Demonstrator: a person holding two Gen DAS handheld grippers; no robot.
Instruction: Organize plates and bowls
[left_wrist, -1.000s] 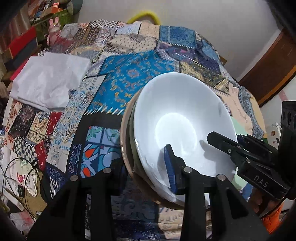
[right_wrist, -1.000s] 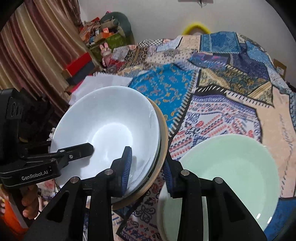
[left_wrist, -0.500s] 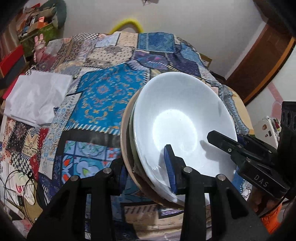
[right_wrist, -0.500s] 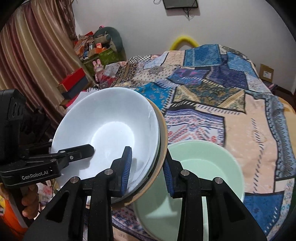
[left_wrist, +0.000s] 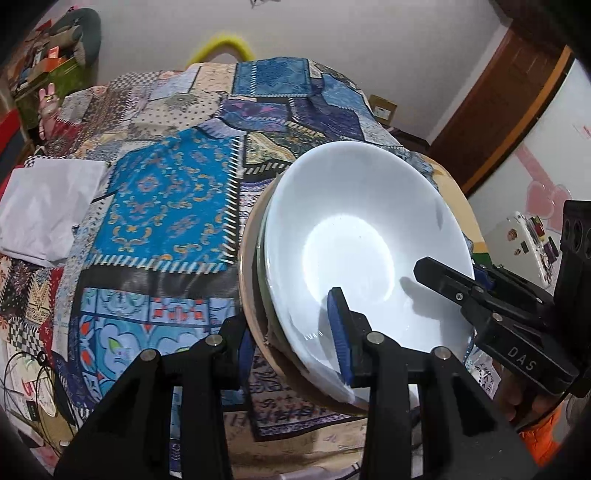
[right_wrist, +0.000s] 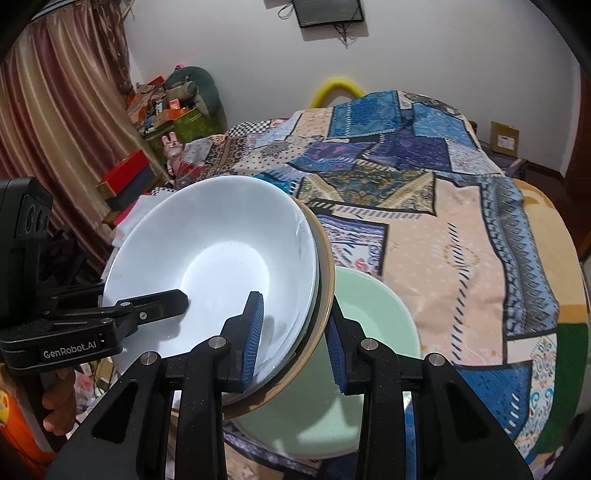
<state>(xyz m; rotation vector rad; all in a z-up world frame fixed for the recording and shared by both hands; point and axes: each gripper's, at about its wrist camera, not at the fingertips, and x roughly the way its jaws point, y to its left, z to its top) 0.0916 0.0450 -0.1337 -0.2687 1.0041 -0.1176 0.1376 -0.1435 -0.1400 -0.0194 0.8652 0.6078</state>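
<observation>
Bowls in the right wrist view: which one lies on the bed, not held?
The pale green bowl. It lies alone on the patchwork quilt, while the white bowl sits atop the gripped stack.

Glossy white glazed bowl (left_wrist: 354, 236), smooth pale-green glossy bowl (right_wrist: 362, 332), matt tan-rimmed plate (right_wrist: 327, 266), printed patchwork cloth (left_wrist: 166, 192), matt black plastic gripper fingers (right_wrist: 207, 369), ribbed blue pads (right_wrist: 255, 332).

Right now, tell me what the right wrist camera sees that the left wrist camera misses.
Only the right wrist view shows the pale green plate lying on the quilt, plus the curtain. Only the left wrist view shows the folded white cloth and the wooden door. Both show the stack of dishes, a white bowl on top, with the left gripper and right gripper clamping opposite rims.
</observation>
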